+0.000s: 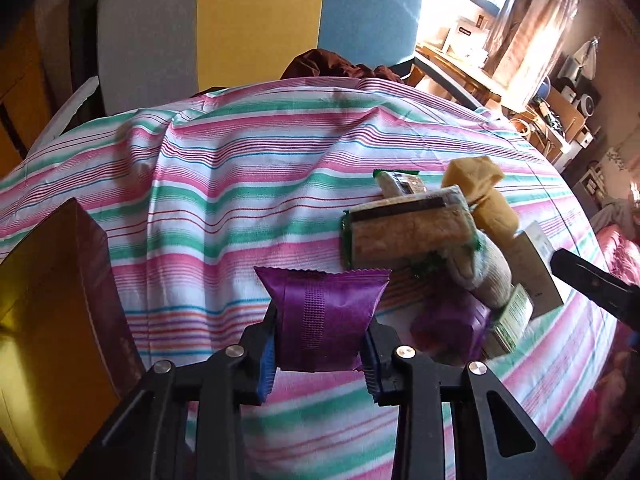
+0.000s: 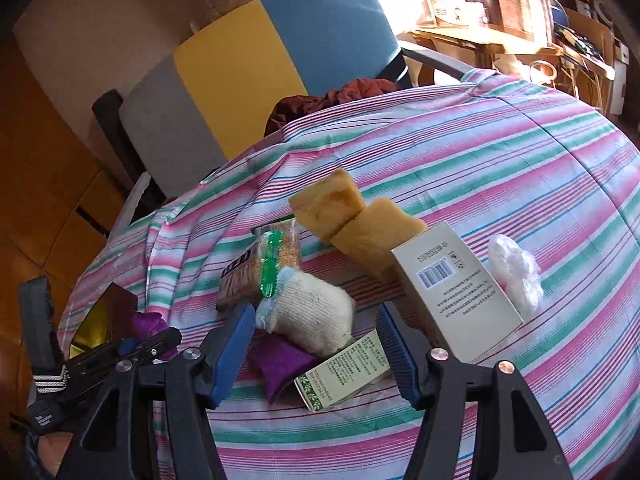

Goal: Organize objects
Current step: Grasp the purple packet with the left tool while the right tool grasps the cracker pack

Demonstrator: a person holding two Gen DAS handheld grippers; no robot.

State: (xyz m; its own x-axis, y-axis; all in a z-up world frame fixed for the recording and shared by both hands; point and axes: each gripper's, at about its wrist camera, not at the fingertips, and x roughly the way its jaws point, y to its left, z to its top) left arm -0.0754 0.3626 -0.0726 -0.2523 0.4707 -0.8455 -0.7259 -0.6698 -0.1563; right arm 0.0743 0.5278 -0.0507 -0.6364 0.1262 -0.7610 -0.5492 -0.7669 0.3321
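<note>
A gold box stands at the cloth's left edge. Left gripper clamps a purple packet above the cloth. To its right lies the pile: cracker pack, sock, second purple packet, carton. Right gripper hangs open over the pile.

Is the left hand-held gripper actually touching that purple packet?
Touching. The left wrist view shows the left hand-held gripper with both blue pads pressed against the purple packet.
</note>
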